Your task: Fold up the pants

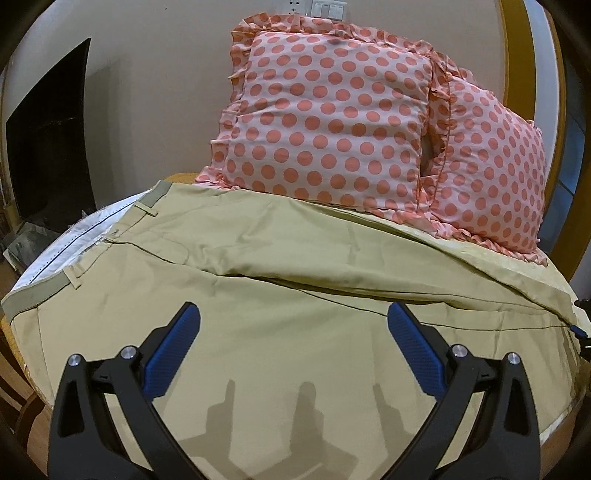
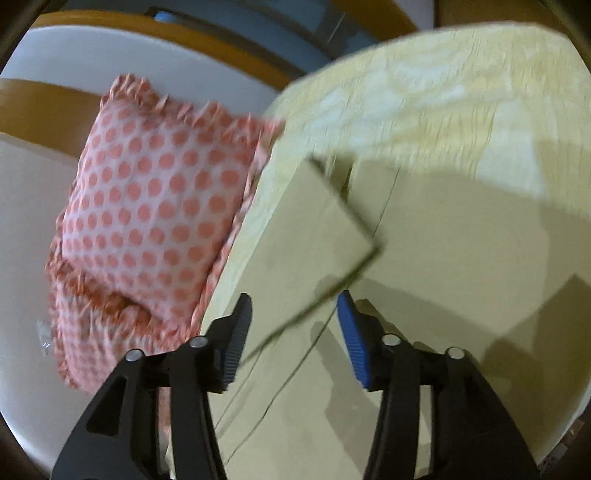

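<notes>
Left gripper [image 1: 293, 325]: jaws spread wide, blue ribbed pads [image 1: 171, 352] apart, nothing between them, hovering above khaki pants [image 1: 258, 295]. Pants laid flat across a bed, waistband [image 1: 37, 291] with belt loops to the left, white inner lining [image 1: 70, 240] turned up beside it, legs running off to the right. Behind the pants, two pink polka-dot pillows [image 1: 332, 122] with ruffled edges, propped against a beige wall [image 1: 155, 92].

Right gripper [image 2: 293, 325]: jaws partly open, a raised edge of pant leg hem [image 2: 325, 221] crossing between the pads; grip on it not clear through the blur. Beneath, more khaki cloth on a pale yellow patterned bedsheet [image 2: 424, 92]. To the left, polka-dot pillow [image 2: 159, 206] touching the sheet's edge, wooden bed frame [image 2: 147, 33] beyond.
</notes>
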Demonstrator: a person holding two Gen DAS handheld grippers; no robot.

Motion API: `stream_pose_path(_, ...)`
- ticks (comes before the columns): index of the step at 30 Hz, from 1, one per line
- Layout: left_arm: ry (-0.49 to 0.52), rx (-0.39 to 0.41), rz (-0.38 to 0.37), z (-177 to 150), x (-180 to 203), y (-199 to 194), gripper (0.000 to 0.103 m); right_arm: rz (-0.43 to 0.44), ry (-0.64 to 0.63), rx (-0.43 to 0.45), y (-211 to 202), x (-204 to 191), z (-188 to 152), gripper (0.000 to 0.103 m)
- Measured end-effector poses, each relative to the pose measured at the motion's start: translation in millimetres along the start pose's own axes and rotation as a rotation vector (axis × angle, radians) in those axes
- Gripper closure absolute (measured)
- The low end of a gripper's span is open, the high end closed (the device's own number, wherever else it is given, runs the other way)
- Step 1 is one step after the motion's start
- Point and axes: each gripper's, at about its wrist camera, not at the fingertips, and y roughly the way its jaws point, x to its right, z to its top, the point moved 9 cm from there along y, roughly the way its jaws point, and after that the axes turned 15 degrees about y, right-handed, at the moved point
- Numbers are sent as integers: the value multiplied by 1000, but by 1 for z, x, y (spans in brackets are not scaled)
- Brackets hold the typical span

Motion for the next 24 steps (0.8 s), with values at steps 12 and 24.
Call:
stream_pose_path(12, 45, 21, 11, 6, 4, -5, 2, -19, -54, 133, 16, -1, 33, 84)
stream_pose_path(24, -171, -25, -308, 50, -27, 50, 2, 242, -144, 188, -62, -14, 30, 101)
